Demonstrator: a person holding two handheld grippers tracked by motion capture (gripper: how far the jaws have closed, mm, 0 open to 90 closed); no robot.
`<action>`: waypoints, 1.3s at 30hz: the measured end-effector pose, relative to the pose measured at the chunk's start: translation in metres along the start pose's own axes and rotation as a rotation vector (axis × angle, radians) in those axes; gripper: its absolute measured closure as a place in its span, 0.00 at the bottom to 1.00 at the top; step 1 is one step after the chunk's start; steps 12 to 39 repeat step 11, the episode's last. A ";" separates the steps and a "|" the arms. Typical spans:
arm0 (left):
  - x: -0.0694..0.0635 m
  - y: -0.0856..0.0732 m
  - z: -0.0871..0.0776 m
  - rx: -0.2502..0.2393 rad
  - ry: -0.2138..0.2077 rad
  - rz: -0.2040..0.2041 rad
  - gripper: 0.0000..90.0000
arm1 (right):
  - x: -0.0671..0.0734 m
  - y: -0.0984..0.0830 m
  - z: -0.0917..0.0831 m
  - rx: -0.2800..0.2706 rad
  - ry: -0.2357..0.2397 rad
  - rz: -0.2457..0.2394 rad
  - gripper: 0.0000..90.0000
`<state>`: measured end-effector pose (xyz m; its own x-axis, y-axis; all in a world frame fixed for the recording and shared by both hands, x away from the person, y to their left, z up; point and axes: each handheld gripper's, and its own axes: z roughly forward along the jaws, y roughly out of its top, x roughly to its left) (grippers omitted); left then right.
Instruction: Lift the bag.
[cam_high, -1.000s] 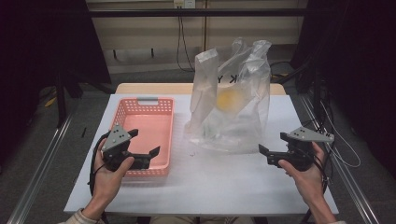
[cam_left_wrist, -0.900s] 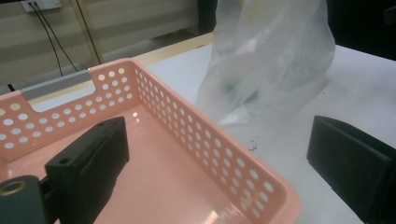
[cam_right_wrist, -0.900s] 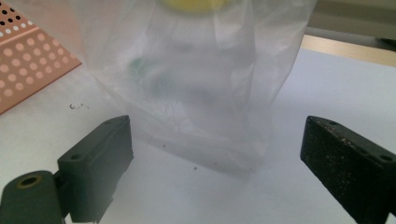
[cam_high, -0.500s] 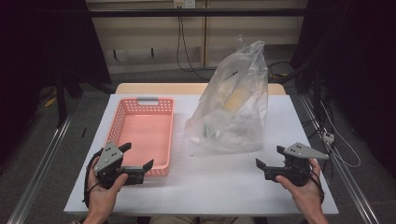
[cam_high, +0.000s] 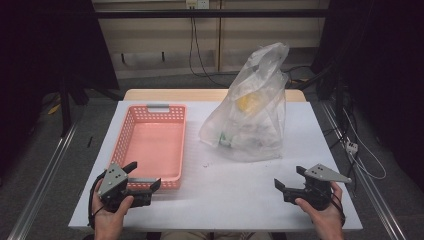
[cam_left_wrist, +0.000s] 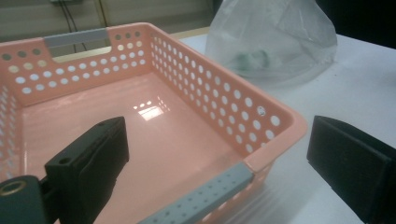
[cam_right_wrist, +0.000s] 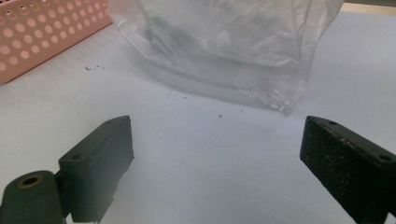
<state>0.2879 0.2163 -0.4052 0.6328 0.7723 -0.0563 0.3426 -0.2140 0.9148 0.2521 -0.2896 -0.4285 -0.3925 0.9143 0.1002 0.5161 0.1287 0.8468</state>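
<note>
An empty pink perforated basket (cam_high: 154, 145) with grey handles lies on the left half of the white table (cam_high: 240, 195). A clear plastic bag (cam_high: 252, 112) stands to its right, with something yellow and something green inside. My left gripper (cam_high: 142, 176) is open at the table's near left, its jaws straddling the basket's near right corner (cam_left_wrist: 280, 135). My right gripper (cam_high: 287, 178) is open at the near right, held over bare table, with the bag (cam_right_wrist: 224, 42) ahead of it and apart from it.
Metal rails run along both sides of the table. Cables (cam_high: 357, 150) trail off the right edge. A wooden strip (cam_high: 210, 95) shows behind the white surface. Small dark specks (cam_right_wrist: 93, 68) lie on the table between basket and bag.
Both grippers have drawn back toward the near edge of the table. The bag has settled lower and leans slightly; nothing has been taken hold of.
</note>
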 end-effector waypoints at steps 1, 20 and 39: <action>0.000 -0.001 -0.001 -0.003 0.002 -0.010 0.06 | 0.000 0.000 0.000 -0.002 -0.002 0.002 0.11; -0.001 -0.004 0.000 0.010 0.002 0.002 0.06 | -0.001 0.000 0.002 -0.001 0.009 0.010 0.11; -0.001 -0.004 0.000 0.010 0.002 0.002 0.06 | -0.001 0.000 0.002 -0.001 0.009 0.010 0.11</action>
